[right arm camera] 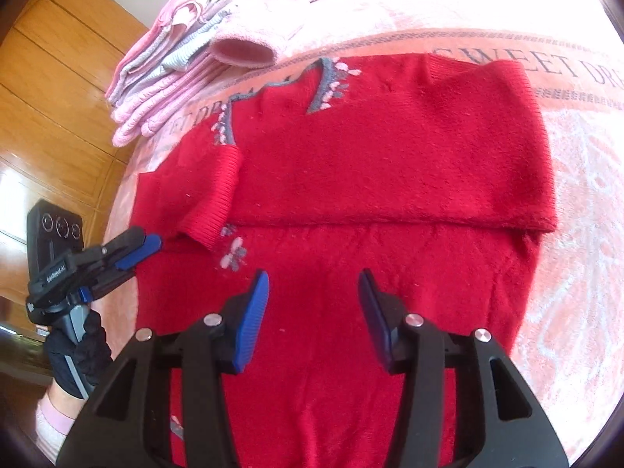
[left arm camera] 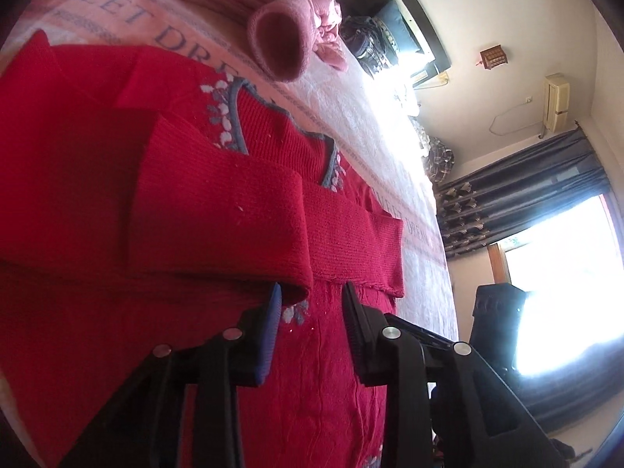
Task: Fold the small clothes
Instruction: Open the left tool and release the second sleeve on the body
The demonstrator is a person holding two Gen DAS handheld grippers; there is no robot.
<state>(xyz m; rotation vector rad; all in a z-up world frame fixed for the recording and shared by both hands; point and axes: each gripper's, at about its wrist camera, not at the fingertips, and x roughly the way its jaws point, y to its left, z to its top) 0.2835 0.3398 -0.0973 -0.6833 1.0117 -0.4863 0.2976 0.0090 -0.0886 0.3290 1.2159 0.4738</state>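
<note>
A red knit sweater with a grey collar and small flower embroidery lies flat on the pink bedspread. Both sleeves are folded in across its chest: a long one from the right and a short ribbed cuff from the left. My right gripper hovers open over the sweater's lower body, nothing between its fingers. My left gripper is open too, low at the sweater's left side, with one fingertip right at the edge of the folded cuff. A gloved hand holds the left gripper.
A stack of folded pink and striped clothes sits at the far left of the bed, a pink ribbed cuff in front of it. Wooden wardrobe doors stand to the left. The bed's edge, dark curtains and a bright window lie on the far side.
</note>
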